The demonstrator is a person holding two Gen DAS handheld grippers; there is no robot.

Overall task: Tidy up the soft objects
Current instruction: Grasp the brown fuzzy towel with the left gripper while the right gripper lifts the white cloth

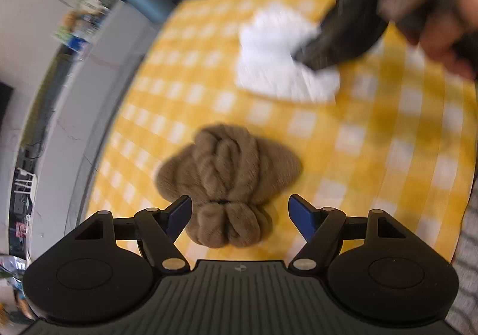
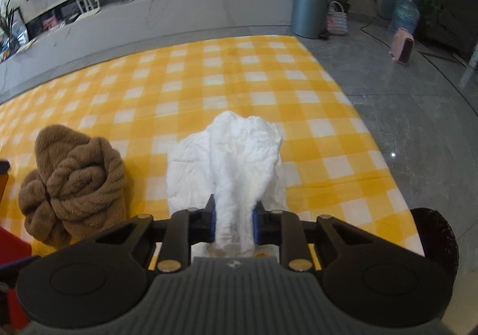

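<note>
Right tongs [image 2: 233, 223] clamped white cloth [image 2: 239, 156] to lift it off checked blanket [image 2: 209, 78]; left tongs [image 1: 239, 212] hung apart over brown bundle [image 1: 227, 176] beside it.

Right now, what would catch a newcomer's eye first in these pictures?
The yellow-and-white checked blanket spread over the grey floor stands out. On it, the right hand-held gripper pinches a bunched fold of a white cloth. Beside it lies a knotted brown fuzzy bundle, with the left hand-held gripper open over it.
</note>
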